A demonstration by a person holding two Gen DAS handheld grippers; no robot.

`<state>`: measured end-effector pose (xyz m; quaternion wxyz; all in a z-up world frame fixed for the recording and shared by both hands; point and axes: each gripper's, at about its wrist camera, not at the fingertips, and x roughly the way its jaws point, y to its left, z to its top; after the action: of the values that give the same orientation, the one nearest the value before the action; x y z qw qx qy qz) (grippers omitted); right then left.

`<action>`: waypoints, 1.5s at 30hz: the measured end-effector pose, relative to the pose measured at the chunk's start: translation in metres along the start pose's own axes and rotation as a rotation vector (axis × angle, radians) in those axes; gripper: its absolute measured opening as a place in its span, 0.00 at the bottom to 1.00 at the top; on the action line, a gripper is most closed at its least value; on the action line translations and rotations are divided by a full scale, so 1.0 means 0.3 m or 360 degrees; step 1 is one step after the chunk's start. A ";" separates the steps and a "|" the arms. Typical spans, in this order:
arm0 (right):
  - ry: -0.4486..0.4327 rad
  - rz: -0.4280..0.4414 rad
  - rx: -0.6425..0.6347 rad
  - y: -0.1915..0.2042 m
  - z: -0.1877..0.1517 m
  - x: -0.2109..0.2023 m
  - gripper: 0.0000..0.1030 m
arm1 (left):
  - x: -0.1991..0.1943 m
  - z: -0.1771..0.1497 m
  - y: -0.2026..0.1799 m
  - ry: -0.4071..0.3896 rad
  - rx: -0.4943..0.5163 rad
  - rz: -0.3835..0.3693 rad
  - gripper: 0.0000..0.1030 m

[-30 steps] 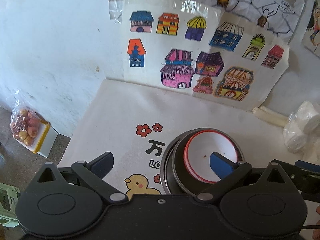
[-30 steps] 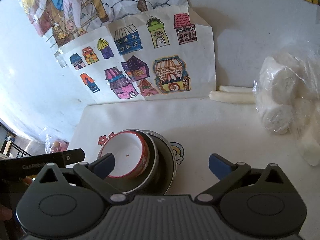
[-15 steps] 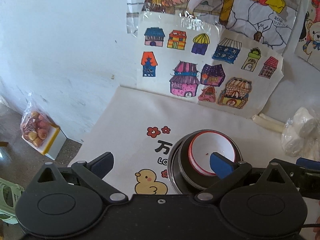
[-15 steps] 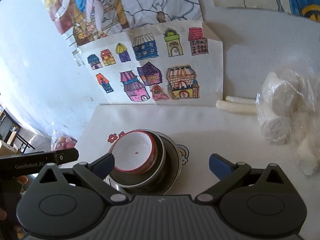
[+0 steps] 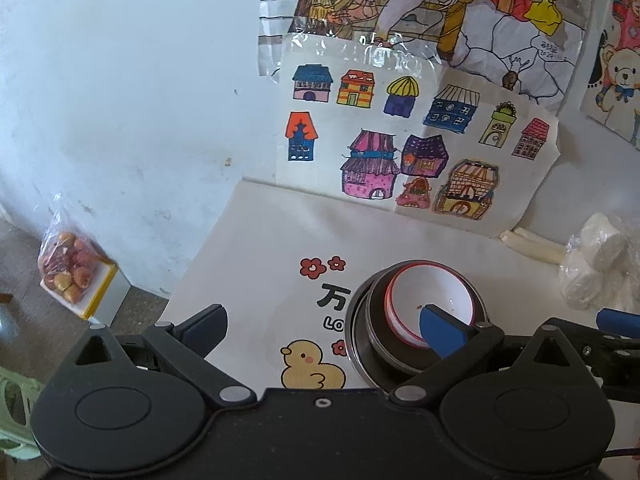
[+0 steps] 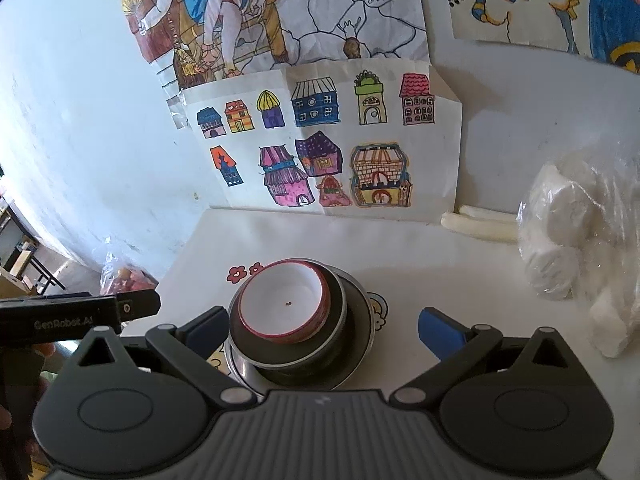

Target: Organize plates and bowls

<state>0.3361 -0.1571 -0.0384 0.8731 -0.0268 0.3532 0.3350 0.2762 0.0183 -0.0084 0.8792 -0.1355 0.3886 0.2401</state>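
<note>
Bowls are sitting nested in one stack on the surface (image 5: pixel 272 240): a white bowl with a red rim (image 6: pixel 282 304) is resting inside a dark metal bowl (image 6: pixel 340 312), which is itself sitting in a wider steel bowl (image 6: pixel 366 336). Going left to right in your left wrist view, a bag of apples (image 5: pixel 66 272) is lying on a yellow-edged box on the floor by the white wall. Next, your left claw (image 5: pixel 324 320) is hanging released above the surface, its jaws spread wide and gripping nothing; one blue finger is showing over the cloth and the other is overlapping the near rim of the white bowl in the picture, and whether it is touching I cannot tell. A cartoon duck (image 5: pixel 312 368) and red flowers (image 5: pixel 322 266) are printed on the cloth just beside the stack. Behind, a sheet of coloured house drawings (image 5: pixel 400 144) is leaning against the wall. In your right wrist view, your right claw (image 6: pixel 324 326) is also standing released, with the stack between its two fingers and nothing pinched. Farther right, two pale sticks (image 6: pixel 480 224) are lying at the wall's foot, and a clear bag of white rolls (image 6: pixel 576 240) is sitting well apart from the bowls.
</note>
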 end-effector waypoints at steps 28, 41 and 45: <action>-0.0359 -0.0497 0.0353 0.480 -0.267 -0.224 1.00 | -0.126 -0.040 0.341 -0.0219 0.0517 -0.0527 0.99; -0.0451 -0.0588 0.0447 0.618 -0.378 -0.319 1.00 | -0.228 -0.090 0.451 -0.0288 0.0568 -0.0613 0.99; -0.0463 -0.0605 0.0452 0.646 -0.394 -0.334 1.00 | -0.249 -0.096 0.482 -0.0302 0.0571 -0.0626 0.99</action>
<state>0.0957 -0.0973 -0.0267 0.9568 0.0784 0.2563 0.1126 0.1385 0.1050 0.0211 0.9513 -0.0275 0.3071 0.0040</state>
